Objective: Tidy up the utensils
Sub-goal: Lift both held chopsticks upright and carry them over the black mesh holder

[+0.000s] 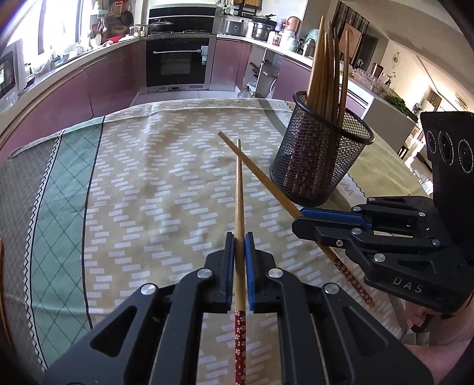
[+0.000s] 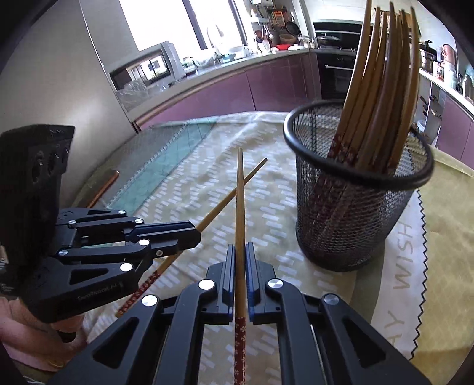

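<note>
Two chopsticks held, one per tool: left gripper [image 1: 239, 260] clamps the left chopstick [image 1: 239, 189]; right gripper [image 2: 240, 266] clamps the right chopstick [image 2: 240, 195]. Tips appear crossed mid-frame above the tablecloth [image 1: 154, 183]. Mesh holder [image 2: 352, 189], right of frame, crowded with chopsticks [image 2: 376, 88]. Risk: crossed shafts snagging; incoming tip striking the rim or standing sticks.

Bright daylight pours from blown-out kitchen windows [image 2: 160, 23], leaving soft sheen on the tabletop [image 1: 166, 183]. Fisheye bending curves the counters; corners vignette black. The right wrist view shows slight motion blur.
</note>
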Motion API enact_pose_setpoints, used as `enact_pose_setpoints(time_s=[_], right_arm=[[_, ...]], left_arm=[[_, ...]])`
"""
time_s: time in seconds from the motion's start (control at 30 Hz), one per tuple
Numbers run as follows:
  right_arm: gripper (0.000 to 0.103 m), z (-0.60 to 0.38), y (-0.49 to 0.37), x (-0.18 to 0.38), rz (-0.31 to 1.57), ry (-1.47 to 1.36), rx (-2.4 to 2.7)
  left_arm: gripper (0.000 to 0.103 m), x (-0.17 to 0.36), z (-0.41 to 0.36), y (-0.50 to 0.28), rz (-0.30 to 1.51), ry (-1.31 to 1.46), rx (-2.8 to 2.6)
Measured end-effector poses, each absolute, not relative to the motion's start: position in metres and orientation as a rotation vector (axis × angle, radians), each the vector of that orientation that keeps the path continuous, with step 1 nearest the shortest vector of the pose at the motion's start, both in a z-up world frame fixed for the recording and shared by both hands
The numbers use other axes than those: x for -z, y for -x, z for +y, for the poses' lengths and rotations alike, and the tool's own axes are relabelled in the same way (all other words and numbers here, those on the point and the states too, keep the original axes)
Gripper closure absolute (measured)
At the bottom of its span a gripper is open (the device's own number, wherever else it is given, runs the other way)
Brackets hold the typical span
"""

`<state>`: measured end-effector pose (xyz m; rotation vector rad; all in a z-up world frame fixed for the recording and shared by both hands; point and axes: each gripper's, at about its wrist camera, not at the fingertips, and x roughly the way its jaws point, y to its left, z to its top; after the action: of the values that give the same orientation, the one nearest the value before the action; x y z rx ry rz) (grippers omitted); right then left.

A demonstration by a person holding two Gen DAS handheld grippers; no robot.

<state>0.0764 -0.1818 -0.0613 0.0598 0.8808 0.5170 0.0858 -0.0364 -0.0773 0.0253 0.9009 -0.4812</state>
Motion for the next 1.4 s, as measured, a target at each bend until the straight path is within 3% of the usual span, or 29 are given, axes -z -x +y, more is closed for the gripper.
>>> enact_pose_setpoints(time_s=[1.4], right_arm=[[0.097,-0.227,-0.033,0.001,0.664,-0.203,-0.564]], left_arm=[[0.095,0.014,-0.028,-0.06,0.764,0.134,0.65]])
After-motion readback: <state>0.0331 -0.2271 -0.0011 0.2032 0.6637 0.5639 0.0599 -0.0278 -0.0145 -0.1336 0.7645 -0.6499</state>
